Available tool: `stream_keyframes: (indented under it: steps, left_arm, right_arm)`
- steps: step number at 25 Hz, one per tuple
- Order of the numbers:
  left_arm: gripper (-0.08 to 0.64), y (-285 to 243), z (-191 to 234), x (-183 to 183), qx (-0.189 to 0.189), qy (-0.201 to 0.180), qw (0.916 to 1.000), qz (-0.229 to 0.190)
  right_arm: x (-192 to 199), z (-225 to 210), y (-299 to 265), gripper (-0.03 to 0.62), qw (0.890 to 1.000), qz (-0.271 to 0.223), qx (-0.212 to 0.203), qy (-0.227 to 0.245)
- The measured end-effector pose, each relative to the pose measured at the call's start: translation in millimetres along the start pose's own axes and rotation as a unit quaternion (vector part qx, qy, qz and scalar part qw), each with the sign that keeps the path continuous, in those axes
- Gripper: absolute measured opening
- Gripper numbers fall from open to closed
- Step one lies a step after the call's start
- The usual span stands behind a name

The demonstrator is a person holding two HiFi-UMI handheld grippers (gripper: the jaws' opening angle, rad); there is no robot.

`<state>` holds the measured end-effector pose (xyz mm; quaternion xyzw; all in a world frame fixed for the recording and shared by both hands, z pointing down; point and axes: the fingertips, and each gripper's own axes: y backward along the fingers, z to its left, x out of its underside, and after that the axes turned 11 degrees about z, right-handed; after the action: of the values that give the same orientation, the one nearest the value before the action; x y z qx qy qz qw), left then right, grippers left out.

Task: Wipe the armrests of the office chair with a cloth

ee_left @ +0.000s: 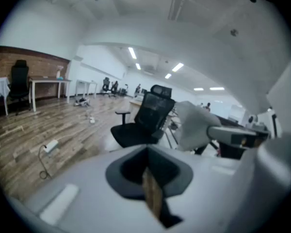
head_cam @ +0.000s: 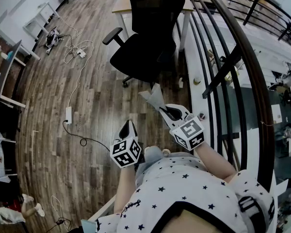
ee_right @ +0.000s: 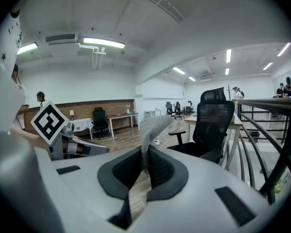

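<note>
Office floor, from head height: well apart from the chair (head_cam: pixel 145 38), no wiping yet begun. Pinched tight in the right gripper (head_cam: pixel 166 109), by one edge only, a grey cloth (head_cam: pixel 153 96), raised ahead and pointing toward the seat. Lower and nearer the body, the left gripper (head_cam: pixel 129 128), clenched on nothing. One armrest (head_cam: pixel 112 35) plainly in view on the chair's left side; the other lost against the black seat, impossible to place.

Likely trouble from here: with so narrow a hold, a risk of dragging the cloth free once pressed along the armrest. With a wheeled base and nothing bracing it, a risk of shoving the chair into a roll or a swivel. Close on the right, a railing (head_cam: pixel 233 62), easy to strike on the reach forward. To the left, a cable (head_cam: pixel 75 130) loose on the floor, easy to catch underfoot.
</note>
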<state>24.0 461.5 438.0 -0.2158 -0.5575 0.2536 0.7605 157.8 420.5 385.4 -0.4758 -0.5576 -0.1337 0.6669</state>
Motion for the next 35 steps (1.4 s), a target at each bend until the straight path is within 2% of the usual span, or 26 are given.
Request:
stream_keyframes:
  steps: [10, 15, 21, 27, 35]
  left_arm:
    - [0.005, 3, -7, -1, 0.002, 0.003, 1.0000, 0.001]
    - [0.005, 0, -6, 5, -0.007, 0.012, 0.9999, 0.007]
    - [0.005, -12, 5, 2, -0.017, 0.021, 0.9996, 0.012]
    - [0.005, -38, 19, -22, -0.020, 0.022, 0.9995, 0.009]
    - [0.005, -95, 34, -73, 0.005, 0.007, 0.9999, 0.011]
  right_arm:
    - [4, 3, -1, 0.026, 1.000, 0.006, -0.009, 0.001]
    - [7, 3, -8, 0.028, 0.999, 0.000, -0.031, -0.020]
    - [3, -2, -24, 0.028, 0.999, 0.006, -0.043, -0.013]
    - [-6, -24, -43, 0.028, 0.999, 0.009, -0.040, -0.016]
    - [-40, -68, -94, 0.028, 1.000, 0.006, -0.017, -0.017]
